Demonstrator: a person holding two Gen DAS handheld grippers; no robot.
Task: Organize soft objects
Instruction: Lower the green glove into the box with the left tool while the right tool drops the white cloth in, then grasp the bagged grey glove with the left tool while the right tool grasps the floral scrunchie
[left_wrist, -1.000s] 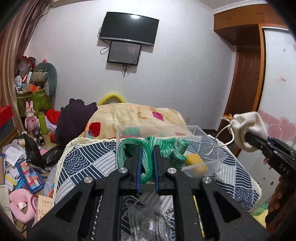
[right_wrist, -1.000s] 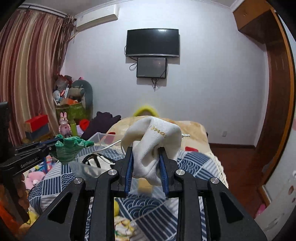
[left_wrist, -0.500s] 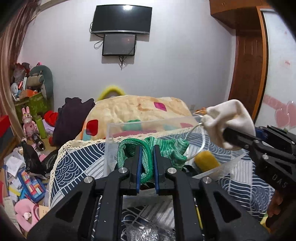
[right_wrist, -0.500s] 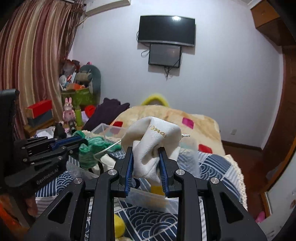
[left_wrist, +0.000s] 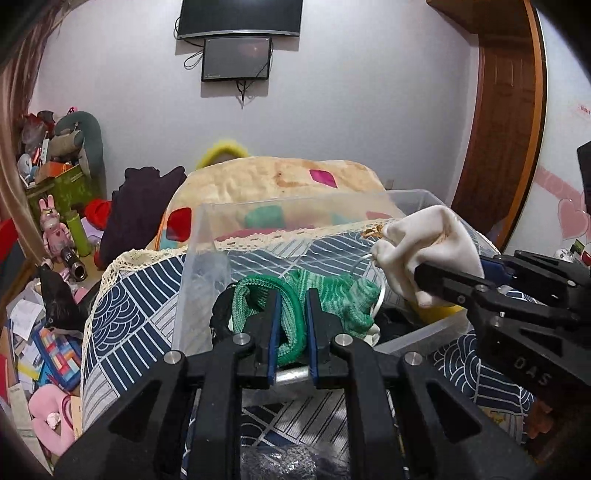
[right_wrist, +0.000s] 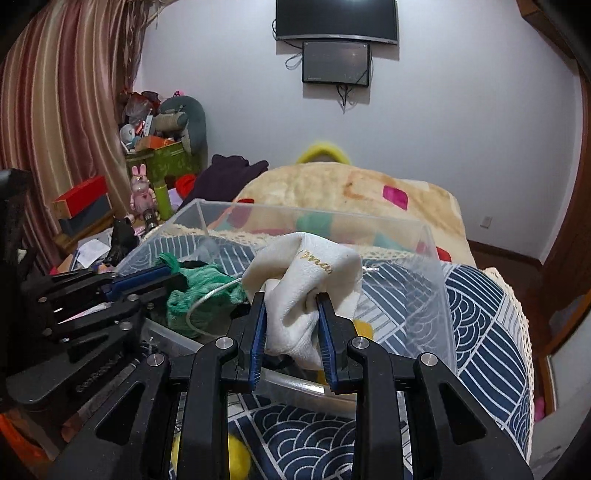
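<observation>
My left gripper (left_wrist: 290, 325) is shut on a green knitted piece (left_wrist: 332, 295), held over the near edge of a clear plastic bin (left_wrist: 207, 251) on the bed. My right gripper (right_wrist: 291, 321) is shut on a cream cloth pouch (right_wrist: 310, 269) with gold lettering, held over the same bin (right_wrist: 432, 266). The pouch (left_wrist: 424, 247) and right gripper (left_wrist: 454, 277) show at the right of the left wrist view. The green piece (right_wrist: 199, 291) and left gripper (right_wrist: 162, 280) show at the left of the right wrist view. A yellow soft thing (right_wrist: 364, 328) and dark items lie in the bin.
The bin sits on a blue-and-white patterned bedspread (right_wrist: 480, 317) with a beige blanket (left_wrist: 280, 181) behind. A yellow ball (right_wrist: 236, 452) lies on the bed near me. Clutter of toys, boxes and papers (left_wrist: 48, 258) fills the floor to the left.
Both grippers have moved forward and down over the bin with their items still held. The bin now looks closer and larger in both views.
</observation>
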